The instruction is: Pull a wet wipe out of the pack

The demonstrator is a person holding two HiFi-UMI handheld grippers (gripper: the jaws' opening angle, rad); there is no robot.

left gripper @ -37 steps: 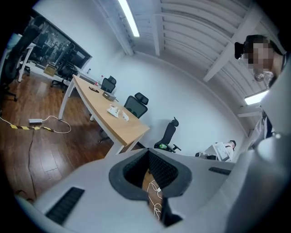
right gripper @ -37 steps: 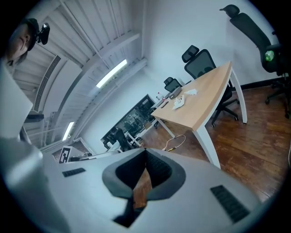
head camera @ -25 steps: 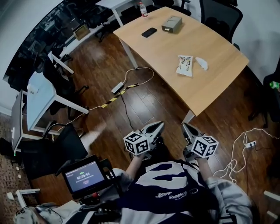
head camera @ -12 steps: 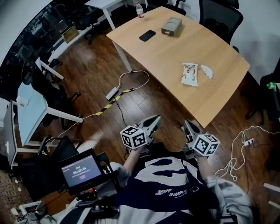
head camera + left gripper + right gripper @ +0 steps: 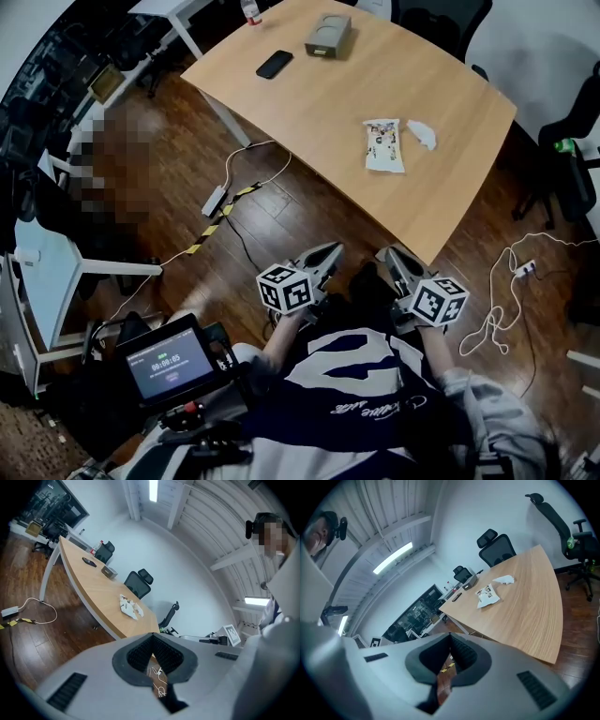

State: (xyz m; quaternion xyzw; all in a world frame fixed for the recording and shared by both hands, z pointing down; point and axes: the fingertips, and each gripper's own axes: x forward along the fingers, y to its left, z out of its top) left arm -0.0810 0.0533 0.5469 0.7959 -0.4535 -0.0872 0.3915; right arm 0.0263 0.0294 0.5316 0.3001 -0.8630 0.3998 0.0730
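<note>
The jaws of the left gripper [image 5: 151, 638] are pressing together at their tips, clenched with nothing between the ribbed pads, and the jaws of the right gripper [image 5: 450, 637] are doing the same, clenched on nothing. Both grippers are hanging close in front of the person's chest, side by side over the dark wooden floor [image 5: 281, 234] and short of the counter's [image 5: 309, 103] near edge. The pack of wet wipes [image 5: 383, 146] is lying flat on the counter, well apart from both pairs of jaws and ahead of them, a little nearer the right gripper's side. A crumpled white wipe [image 5: 421, 135] is resting just beside the pack. Further back on the counter a dark phone [image 5: 274, 64] and a small grey box [image 5: 328, 36] are sitting apart from each other.
</note>
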